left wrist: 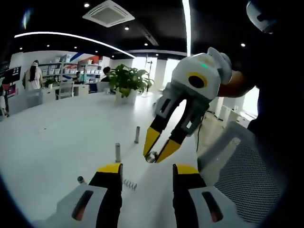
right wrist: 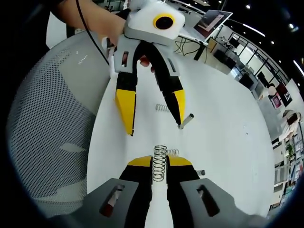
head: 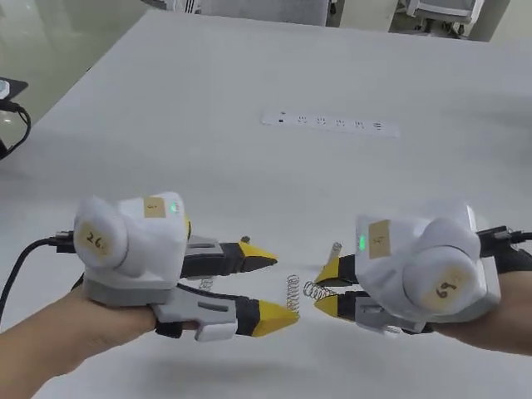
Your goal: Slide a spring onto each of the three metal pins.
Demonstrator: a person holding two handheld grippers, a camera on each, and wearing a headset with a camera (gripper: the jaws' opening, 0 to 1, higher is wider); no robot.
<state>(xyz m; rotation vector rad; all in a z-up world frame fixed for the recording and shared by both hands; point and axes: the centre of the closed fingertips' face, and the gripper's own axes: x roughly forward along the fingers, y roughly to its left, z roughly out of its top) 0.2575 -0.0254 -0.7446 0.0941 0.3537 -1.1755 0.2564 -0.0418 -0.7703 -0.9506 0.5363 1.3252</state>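
Right gripper view is showing the right gripper [right wrist: 160, 166] pinching a spring [right wrist: 160, 156] across its coils, the free end sticking out toward twelve o'clock. Left gripper view is showing the left gripper [left wrist: 148, 170] hanging with its jaws spread and nothing between them. From it, three pins are standing on the white table [left wrist: 57, 137]: near pin [left wrist: 80, 179] at nine o'clock, middle pin [left wrist: 118, 152] at ten and far pin [left wrist: 137, 134] at eleven. A loose spring [left wrist: 129, 184] is lying at about eight. The held spring is looking light, thin and bouncy, so a hard squeeze is likely to buckle or flick it. A gentle grip mid-length is probably keeping the open end free for a pin
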